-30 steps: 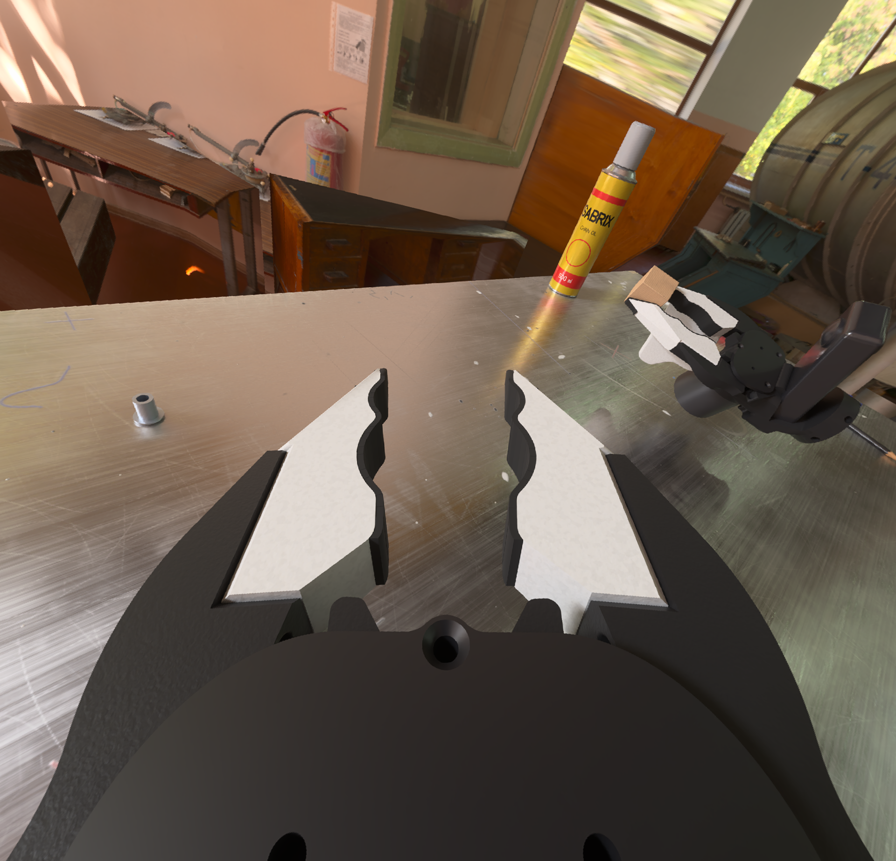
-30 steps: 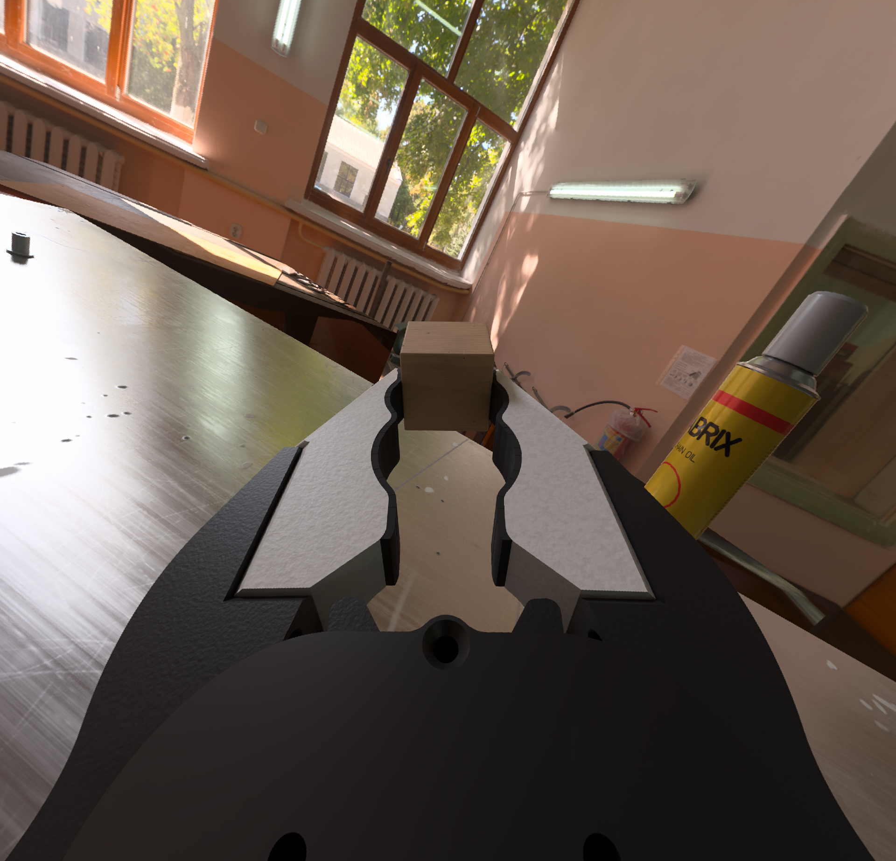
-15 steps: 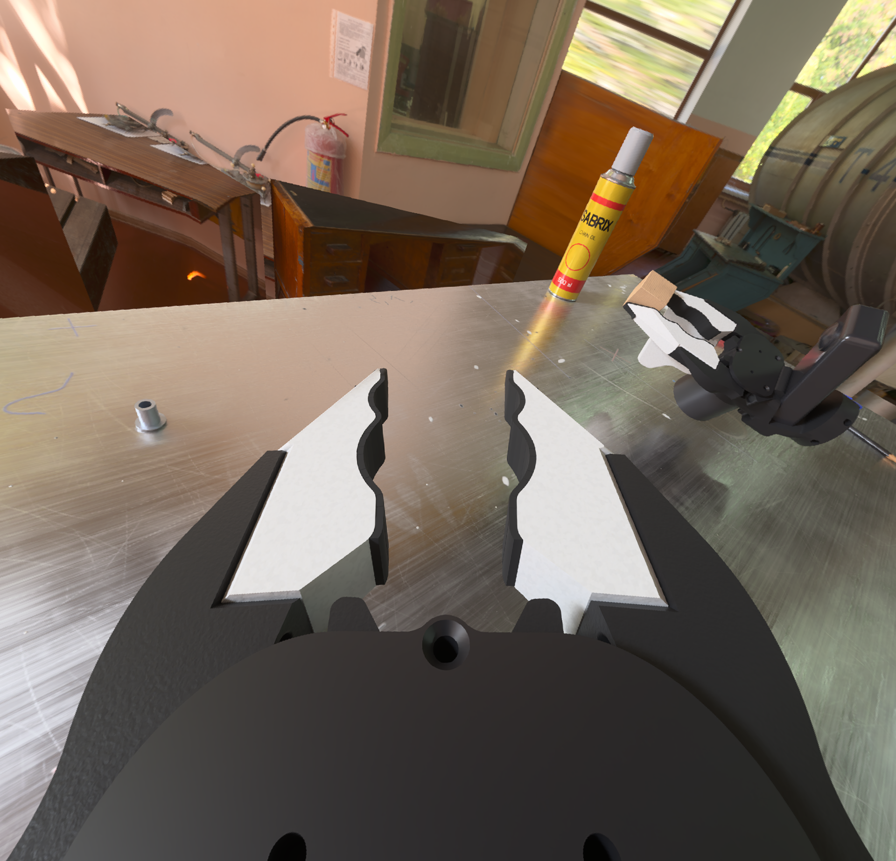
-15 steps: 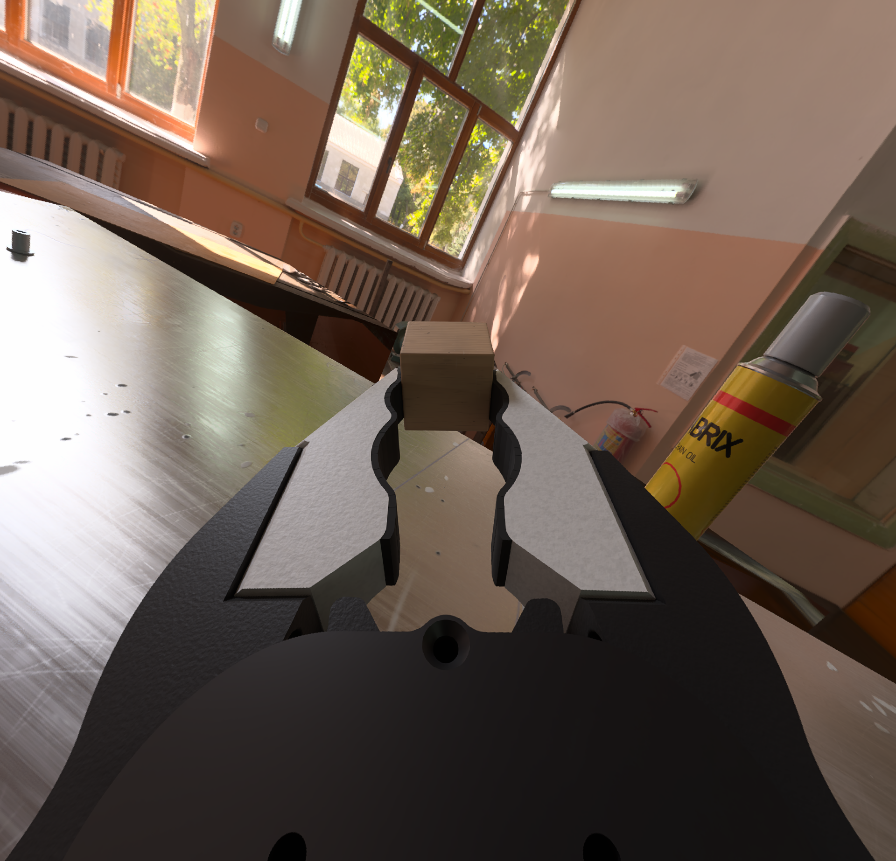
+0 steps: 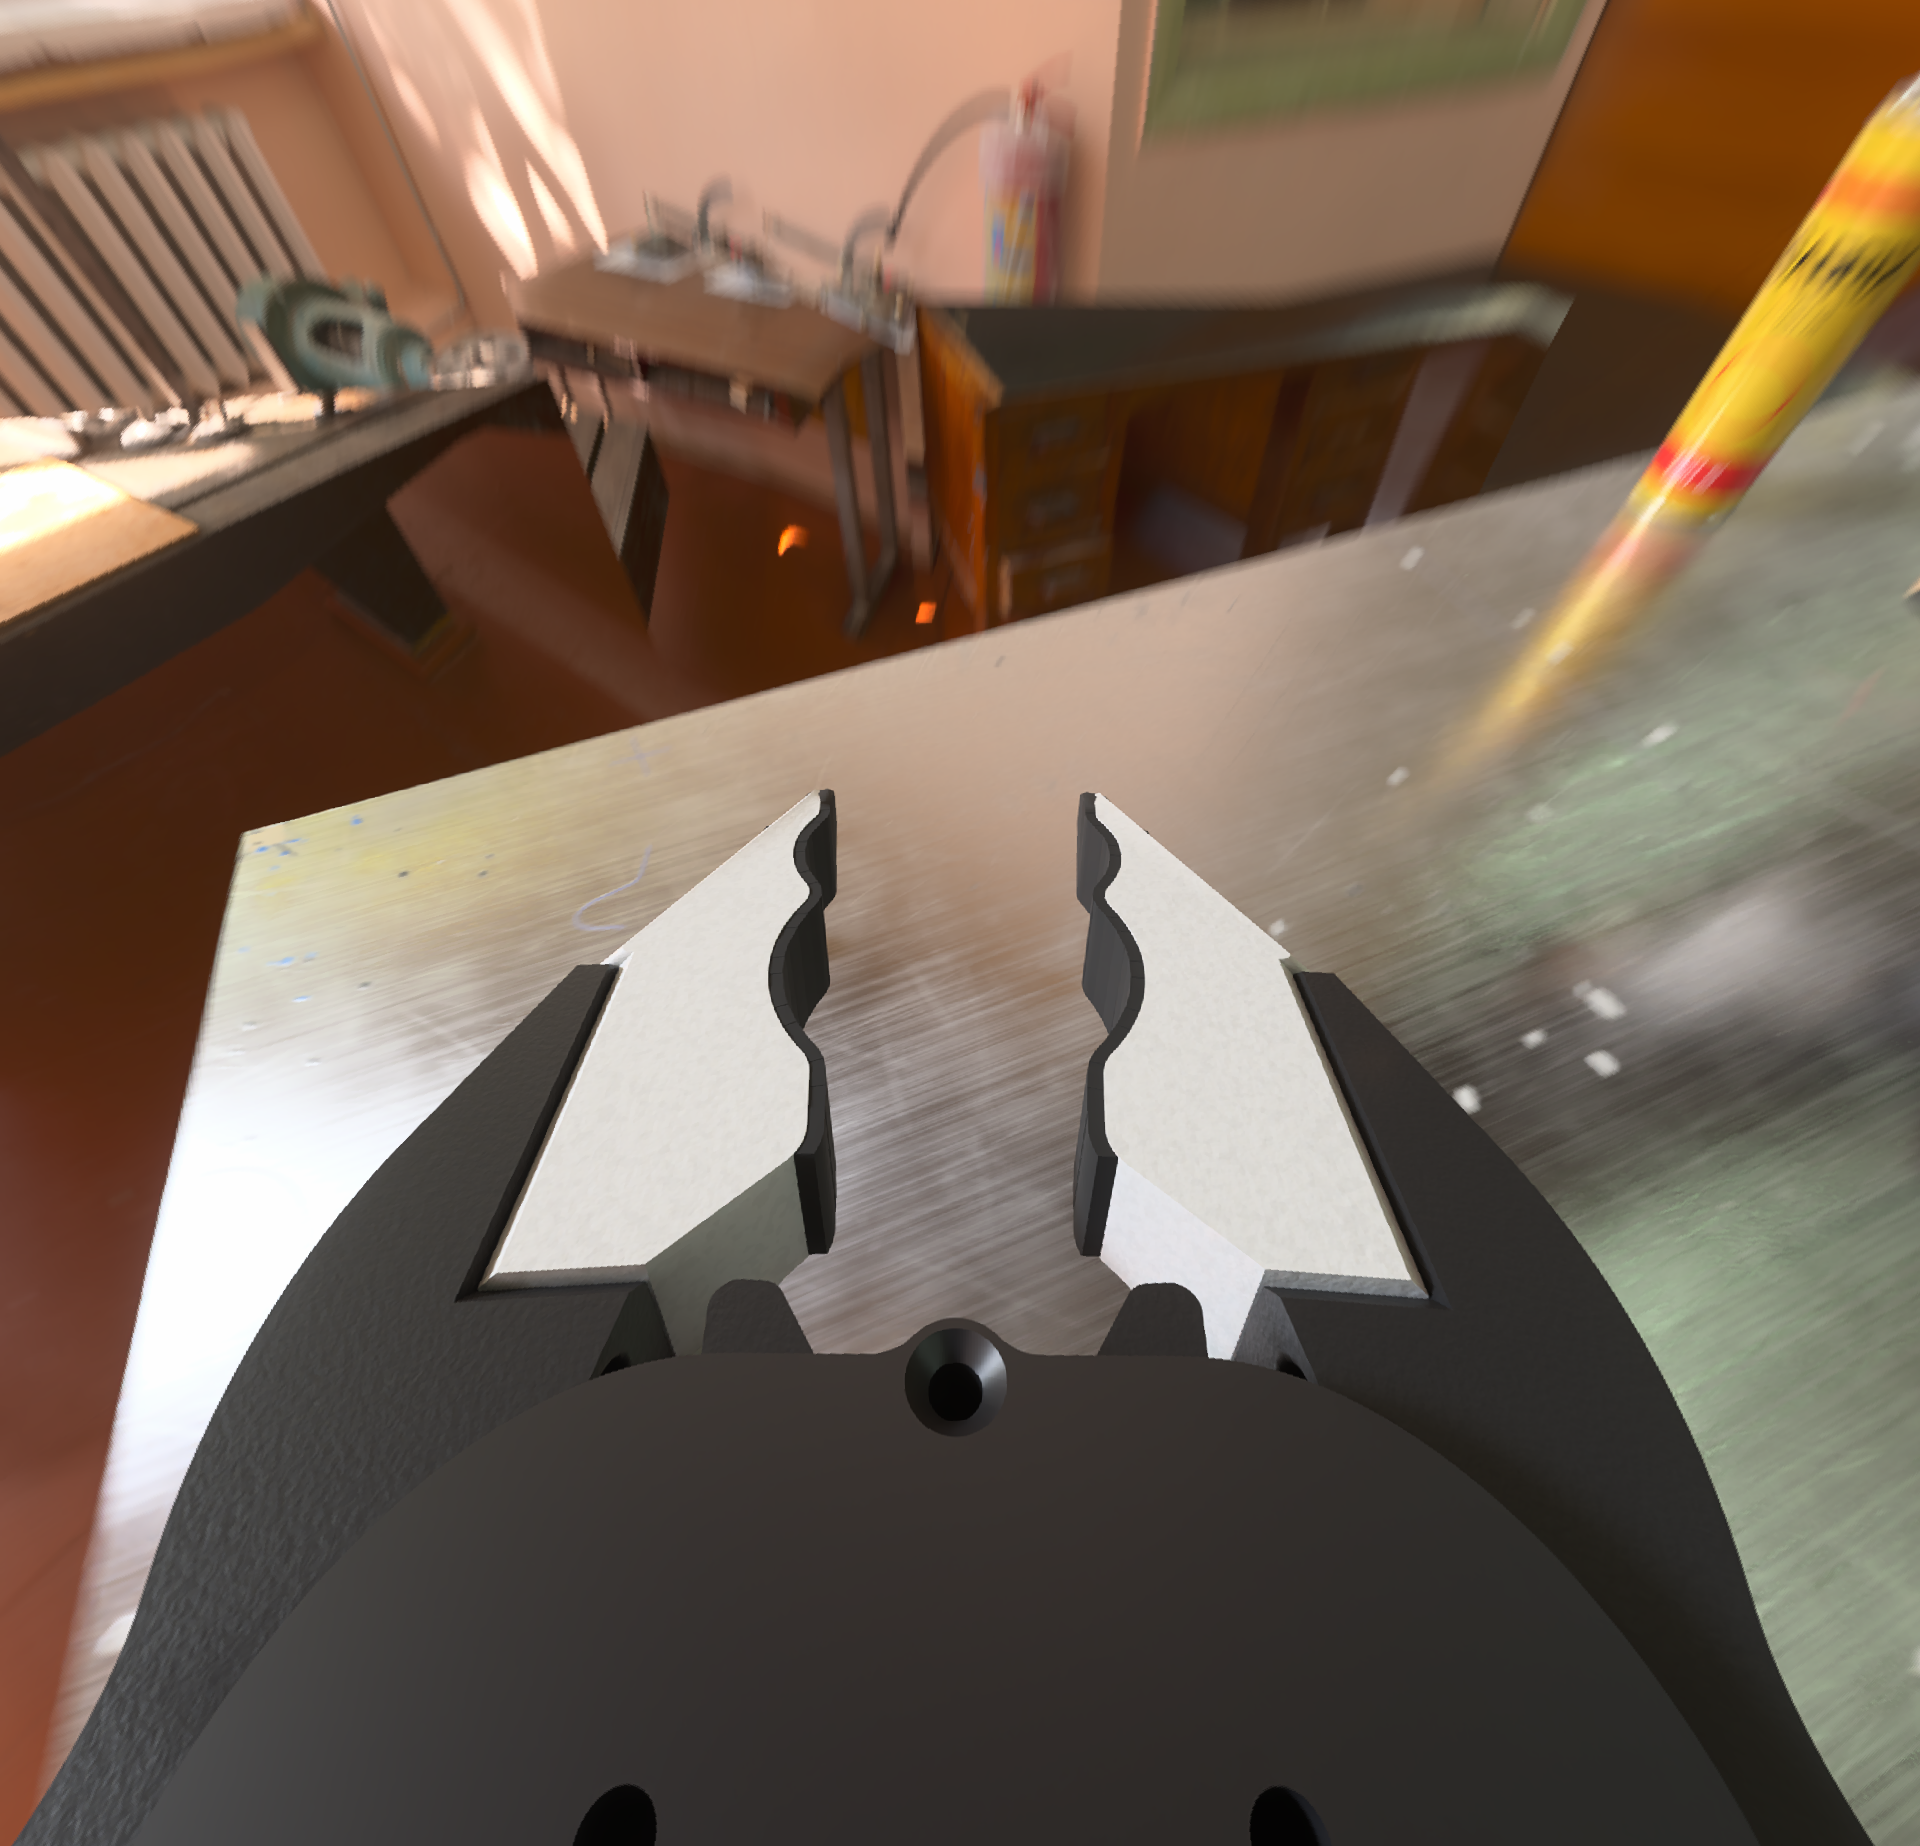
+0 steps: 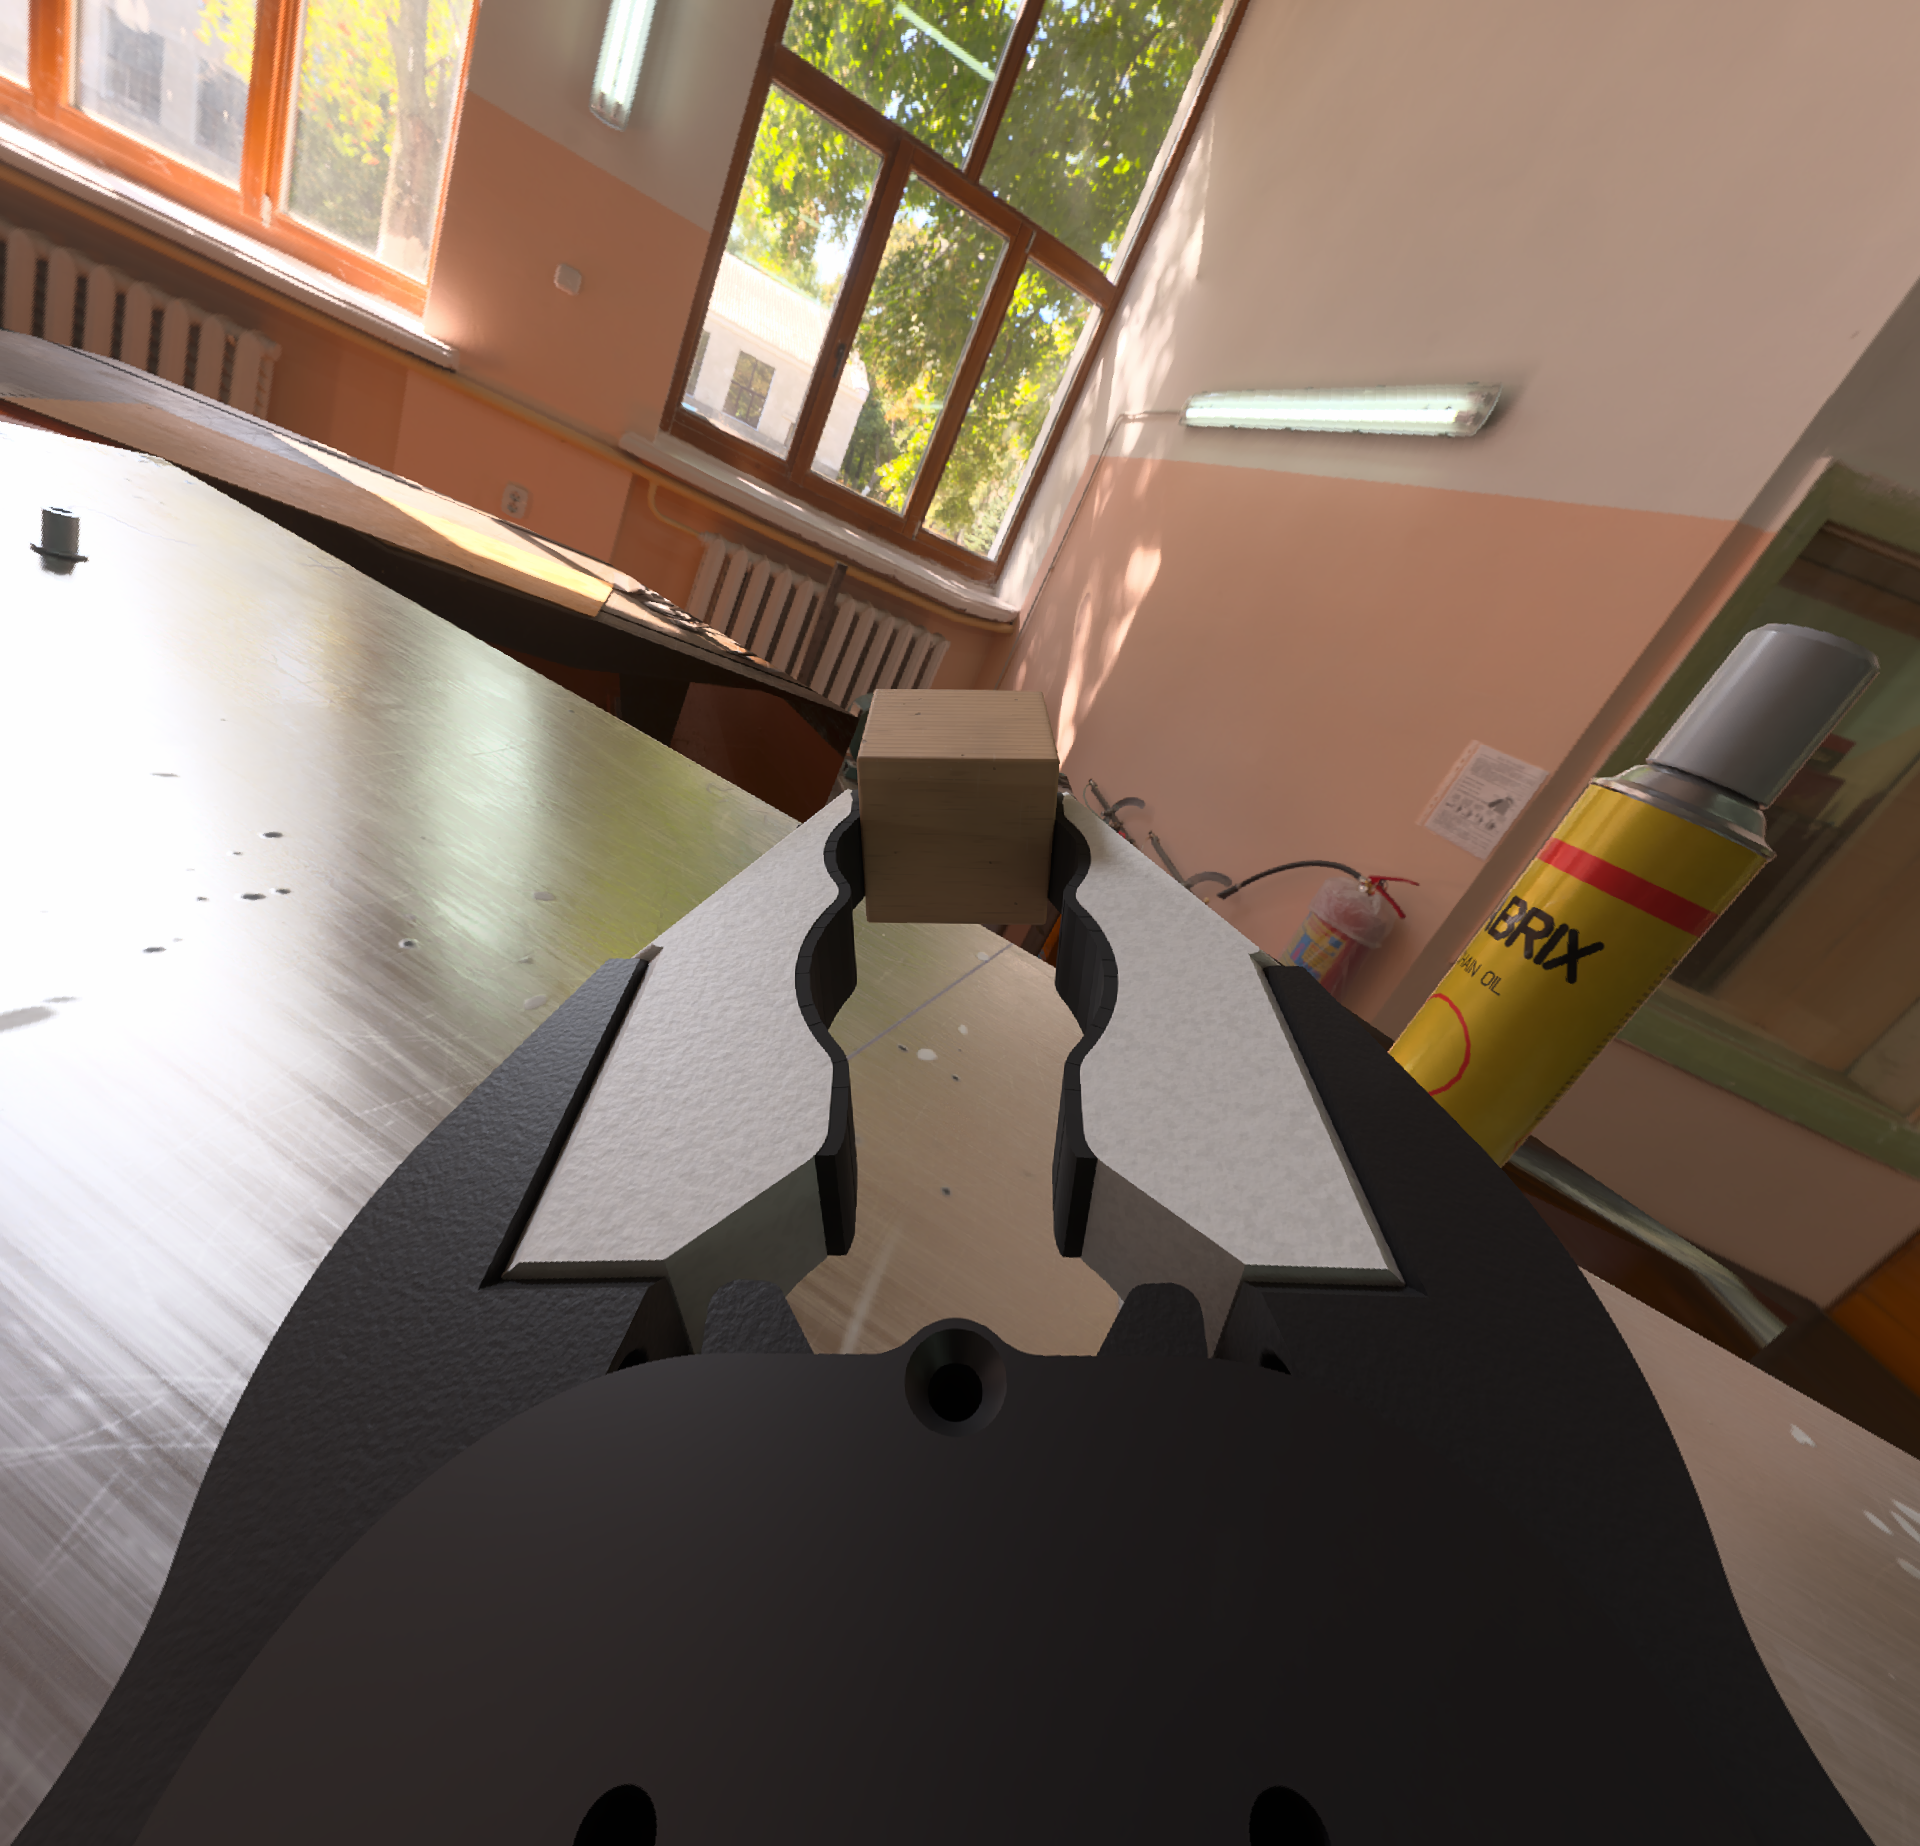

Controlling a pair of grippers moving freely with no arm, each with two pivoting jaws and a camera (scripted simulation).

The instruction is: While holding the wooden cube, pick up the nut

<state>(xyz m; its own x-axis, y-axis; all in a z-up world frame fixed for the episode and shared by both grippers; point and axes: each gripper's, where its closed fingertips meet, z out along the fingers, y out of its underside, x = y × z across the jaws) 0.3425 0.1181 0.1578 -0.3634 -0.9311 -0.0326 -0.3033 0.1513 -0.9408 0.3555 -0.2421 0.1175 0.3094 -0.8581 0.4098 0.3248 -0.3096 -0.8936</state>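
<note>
My right gripper is shut on the wooden cube, held at the fingertips above the metal table. The nut, small, grey and flanged, stands on the table far to the left in the right wrist view. My left gripper is open and empty, low over the table near its left corner. The left wrist view is motion-blurred. I cannot make out the nut there; only a dark smear lies between the fingers.
A yellow spray can with a grey cap stands close to the right of my right gripper. It shows as a blurred streak at the right edge of the left wrist view. The table's far edge and left corner lie just ahead.
The left gripper has swung fast to the left: the spray can slid to the right edge, the right gripper left its view, and the nut is lost in blur. The right gripper has not moved.
</note>
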